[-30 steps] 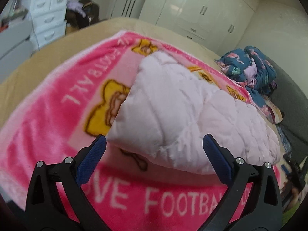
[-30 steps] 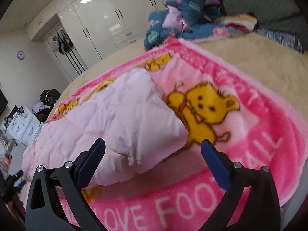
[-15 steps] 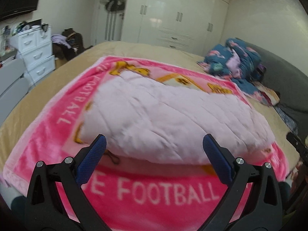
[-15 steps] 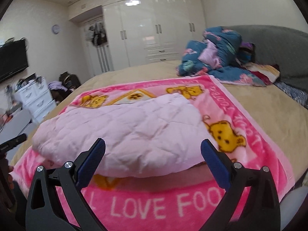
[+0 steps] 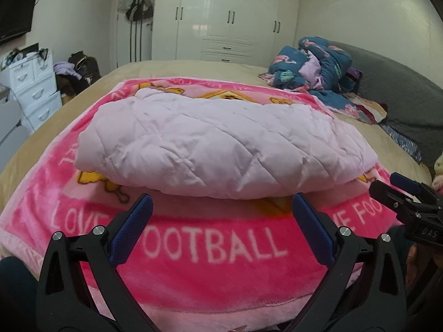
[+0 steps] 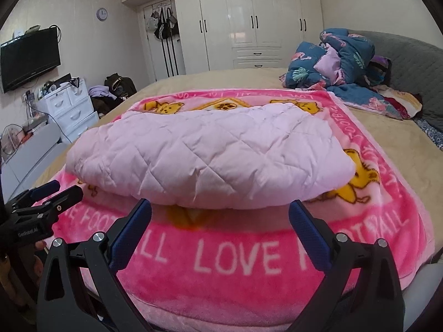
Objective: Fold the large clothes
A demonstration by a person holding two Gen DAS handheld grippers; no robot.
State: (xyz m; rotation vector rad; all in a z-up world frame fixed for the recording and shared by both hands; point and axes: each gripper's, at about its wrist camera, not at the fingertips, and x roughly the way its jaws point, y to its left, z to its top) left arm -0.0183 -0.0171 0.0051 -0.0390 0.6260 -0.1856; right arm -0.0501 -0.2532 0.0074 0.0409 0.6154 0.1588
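A pale pink quilted garment (image 5: 221, 144) (image 6: 210, 155) lies folded into a long puffy bundle across a bright pink "I LOVE FOOTBALL" blanket (image 5: 216, 249) (image 6: 235, 257) with yellow bears. My left gripper (image 5: 221, 207) is open, held back near the blanket's front edge, just short of the bundle's near fold, holding nothing. My right gripper (image 6: 220, 213) is open and empty too, facing the same fold. Each gripper shows at the edge of the other's view: the right gripper (image 5: 407, 193) at right, the left gripper (image 6: 44, 196) at left.
The blanket lies on a beige bed (image 6: 243, 78). A heap of blue patterned bedding (image 5: 313, 66) (image 6: 337, 63) sits at the back right by a grey headboard (image 5: 401, 83). White drawers (image 6: 69, 105) and a wall TV (image 6: 29, 56) stand left; white wardrobes (image 6: 249, 19) behind.
Both grippers pulled back and levelled out from close over the garment. The garment, seen half-folded and tilted before, now lies flat as a long folded bundle. Both stayed open.
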